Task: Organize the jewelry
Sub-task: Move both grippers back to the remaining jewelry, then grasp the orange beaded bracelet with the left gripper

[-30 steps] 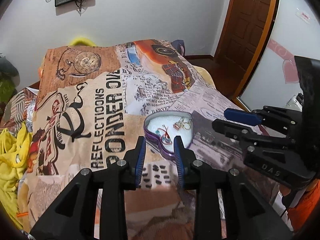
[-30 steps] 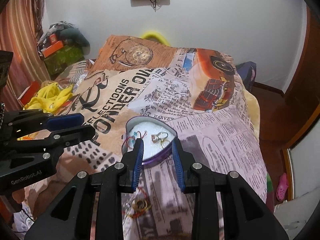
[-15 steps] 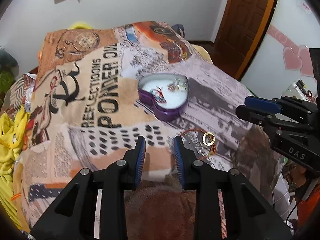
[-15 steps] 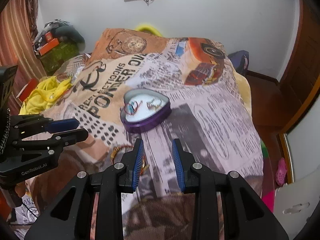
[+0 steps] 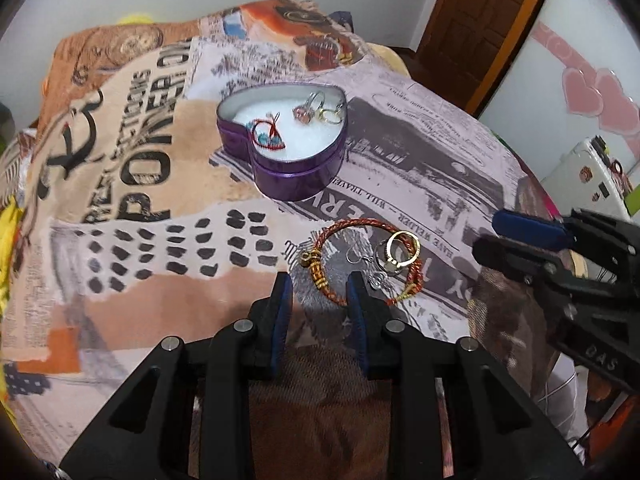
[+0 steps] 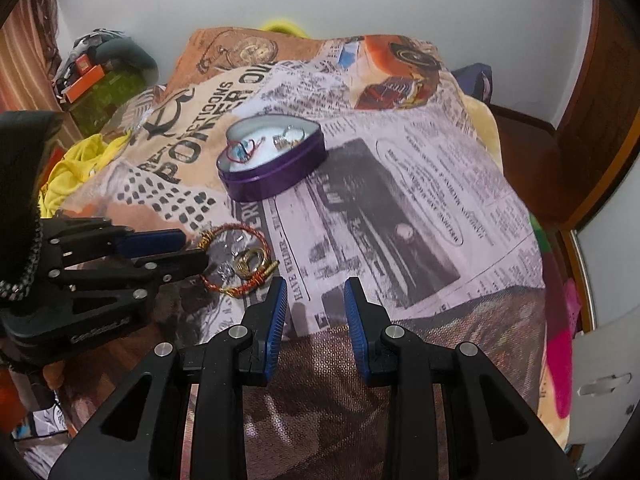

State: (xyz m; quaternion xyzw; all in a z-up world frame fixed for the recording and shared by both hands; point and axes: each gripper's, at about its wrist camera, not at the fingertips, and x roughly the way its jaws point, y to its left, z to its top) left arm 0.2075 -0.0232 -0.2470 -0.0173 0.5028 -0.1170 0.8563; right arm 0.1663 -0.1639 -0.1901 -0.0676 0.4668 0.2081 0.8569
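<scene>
At the bottom of the left wrist view, the left claw (image 5: 320, 286) stands apart a little and grasps nothing. Just beyond its tips, at the frame's center, a red braided bracelet (image 5: 362, 266) with rings lies on the bed cover (image 5: 132, 288). Right claw (image 6: 315, 294) is also released, empty. Farther up stands the purple heart box (image 5: 288, 140) holding jewelry.

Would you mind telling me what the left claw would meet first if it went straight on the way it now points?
Most likely the red braided bracelet lying on the printed blanket: its near loop sits just ahead of the left claw, whose fingers are apart with nothing held. Depth is uncertain.
</scene>
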